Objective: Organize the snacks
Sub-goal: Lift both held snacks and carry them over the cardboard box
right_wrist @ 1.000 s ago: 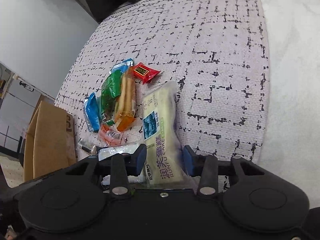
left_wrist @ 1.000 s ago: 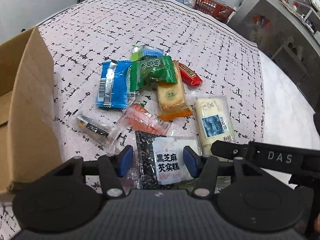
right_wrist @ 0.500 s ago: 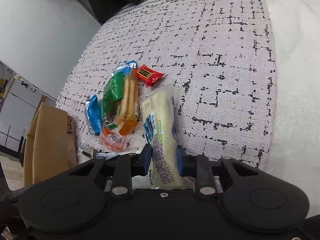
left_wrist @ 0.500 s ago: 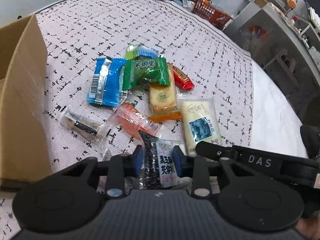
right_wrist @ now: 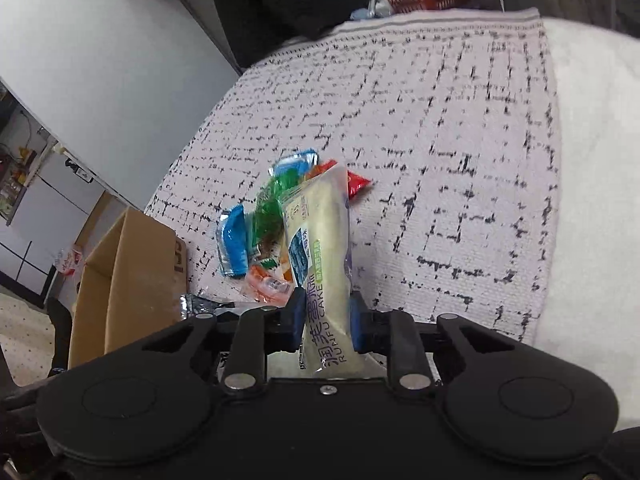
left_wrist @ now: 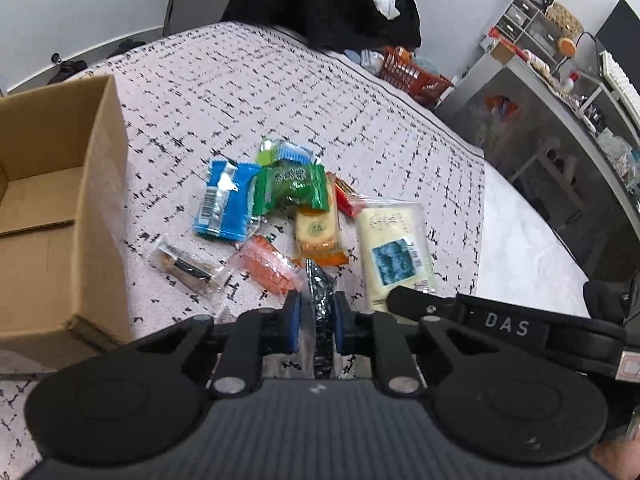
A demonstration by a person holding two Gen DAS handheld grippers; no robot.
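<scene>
A grey bedspread (left_wrist: 320,92) with black dashes covers the bed ahead of the claw, and a plain white sheet (right_wrist: 596,184) lies bare to its right; at the bed's far end, straight ahead, hangs a heap of black clothing (left_wrist: 336,4) with a white scrap on it; just right of that stands an orange basket (left_wrist: 412,72); further right runs a grey shelf unit (left_wrist: 560,120) crowded with small things too blurred to name; a white wall (right_wrist: 100,60) rises far to the left.
</scene>
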